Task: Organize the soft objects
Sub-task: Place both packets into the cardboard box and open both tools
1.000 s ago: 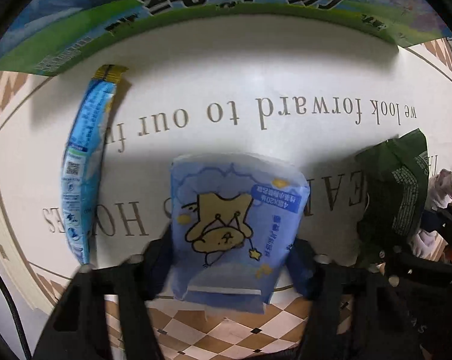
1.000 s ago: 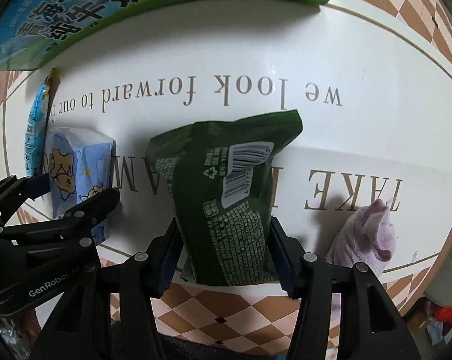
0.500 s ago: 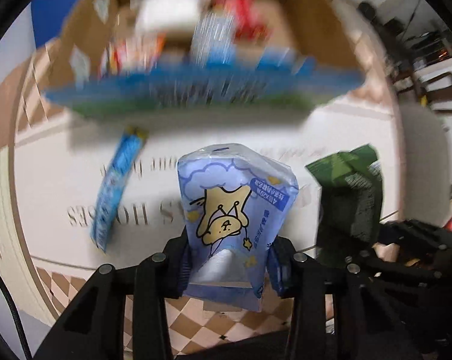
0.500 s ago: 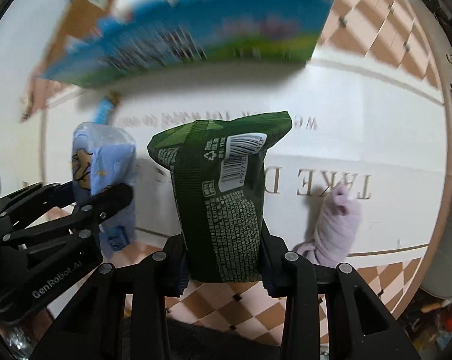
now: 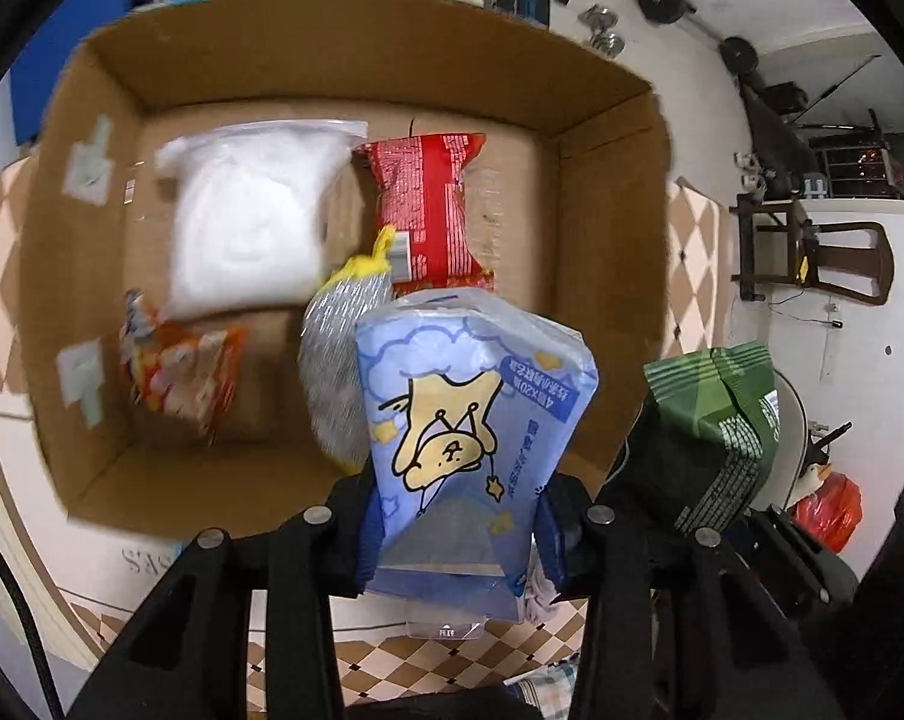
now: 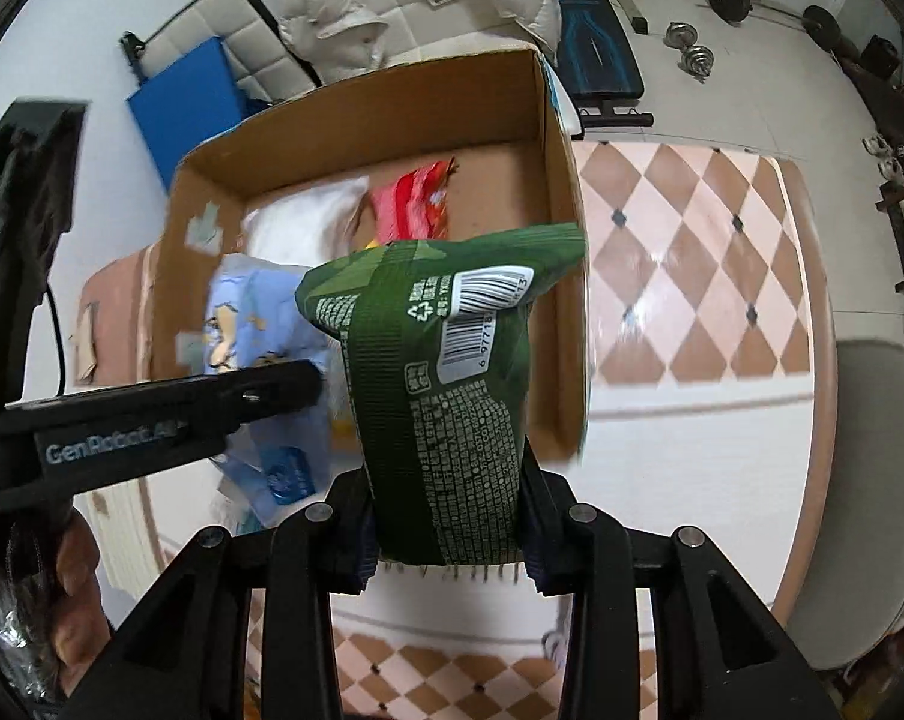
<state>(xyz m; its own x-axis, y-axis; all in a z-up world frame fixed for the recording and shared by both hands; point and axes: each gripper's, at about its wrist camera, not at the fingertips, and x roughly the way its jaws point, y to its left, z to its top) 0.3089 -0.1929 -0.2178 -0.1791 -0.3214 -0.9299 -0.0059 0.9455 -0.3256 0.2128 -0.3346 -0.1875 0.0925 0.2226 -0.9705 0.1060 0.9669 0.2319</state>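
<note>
My left gripper (image 5: pixel 455 531) is shut on a blue tissue pack (image 5: pixel 470 420) with a cartoon bear and holds it in the air over the near edge of an open cardboard box (image 5: pixel 608 138). My right gripper (image 6: pixel 446 531) is shut on a green snack bag (image 6: pixel 440 384) and holds it up beside the box's (image 6: pixel 557 192) right wall. The green bag (image 5: pixel 716 426) shows at the right of the left wrist view. The blue pack (image 6: pixel 254 324) and the left gripper show at the left of the right wrist view.
The box holds a white soft pack (image 5: pixel 248 222), a red snack bag (image 5: pixel 428 210), a silver-and-yellow bag (image 5: pixel 338 348) and an orange packet (image 5: pixel 182 372). The table (image 6: pixel 692 432) has a checkered border. A chair (image 5: pixel 812 252) and dumbbells (image 6: pixel 692 48) stand beyond.
Both grippers have lifted their packs off the table and risen, so the box's inside now shows. The packs stay held.
</note>
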